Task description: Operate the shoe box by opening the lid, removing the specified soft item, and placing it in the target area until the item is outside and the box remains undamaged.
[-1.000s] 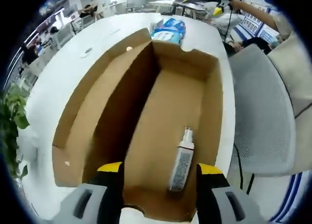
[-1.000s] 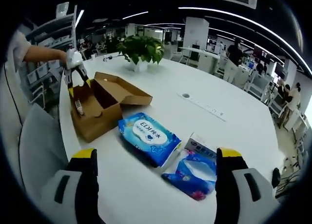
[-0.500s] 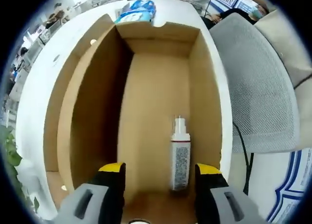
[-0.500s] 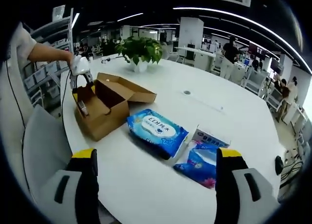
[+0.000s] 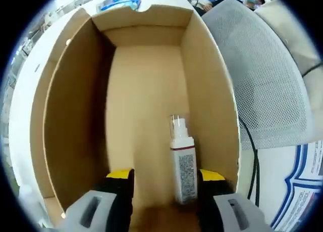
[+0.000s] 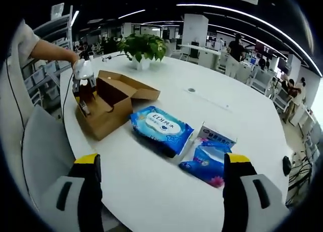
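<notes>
Lid open, my left gripper [image 5: 160, 177] reaches into the shoe box [image 5: 204, 75], jaws apart — the spray bottle [image 5: 182, 164] lies between them. Next: close gently. My right gripper [image 6: 160, 177] hovers, jaws apart, over the table [image 6: 166, 191].

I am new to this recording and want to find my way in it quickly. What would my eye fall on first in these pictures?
First comes the open cardboard box in the left gripper view, with a small spray bottle lying on its floor just ahead of the open left gripper. In the right gripper view, blue packs of wipes lie on the white table beside that box, and a potted plant stands behind.
</notes>
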`<state>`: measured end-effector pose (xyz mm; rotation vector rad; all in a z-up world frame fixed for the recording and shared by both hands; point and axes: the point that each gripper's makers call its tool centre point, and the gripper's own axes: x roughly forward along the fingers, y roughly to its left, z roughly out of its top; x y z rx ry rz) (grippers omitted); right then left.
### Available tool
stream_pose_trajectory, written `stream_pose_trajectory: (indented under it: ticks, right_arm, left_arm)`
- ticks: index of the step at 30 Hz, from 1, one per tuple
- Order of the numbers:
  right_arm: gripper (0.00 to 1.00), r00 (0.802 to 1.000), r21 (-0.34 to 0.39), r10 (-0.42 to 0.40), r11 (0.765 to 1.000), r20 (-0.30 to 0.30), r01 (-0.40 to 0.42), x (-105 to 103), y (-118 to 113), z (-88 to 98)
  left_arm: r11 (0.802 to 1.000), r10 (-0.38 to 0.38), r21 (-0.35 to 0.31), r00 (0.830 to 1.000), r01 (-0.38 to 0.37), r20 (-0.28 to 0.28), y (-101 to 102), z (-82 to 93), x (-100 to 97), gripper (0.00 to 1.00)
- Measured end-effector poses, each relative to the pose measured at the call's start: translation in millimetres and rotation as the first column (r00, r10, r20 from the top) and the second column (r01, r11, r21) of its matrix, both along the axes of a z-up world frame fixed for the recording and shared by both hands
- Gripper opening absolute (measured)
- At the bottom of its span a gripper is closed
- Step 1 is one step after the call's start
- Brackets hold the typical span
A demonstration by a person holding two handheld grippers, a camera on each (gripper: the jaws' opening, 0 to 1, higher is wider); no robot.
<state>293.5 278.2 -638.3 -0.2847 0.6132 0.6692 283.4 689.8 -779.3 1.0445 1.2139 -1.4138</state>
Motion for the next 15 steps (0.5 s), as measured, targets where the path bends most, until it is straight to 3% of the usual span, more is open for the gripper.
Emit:
stream_pose_trajectory:
  ticks: [8, 15]
  right_arm:
    - [0.96, 1.0, -0.007, -0.011, 1.0, -0.001, 0.011, -0.2, -4.6, -0.2]
    - [0.94, 1.0, -0.018, -0.007, 1.0, 0.002, 0.007, 1.7, -4.1, -0.5]
  left_arm:
    - [1.0, -0.021, -0.016, 1.0, 0.021, 0.013, -7.1, -10.0, -1.0, 0.43]
    - [0.999, -0.032, -0.017, 0.996, 0.034, 0.083, -9.1, -9.9, 5.6, 0.32]
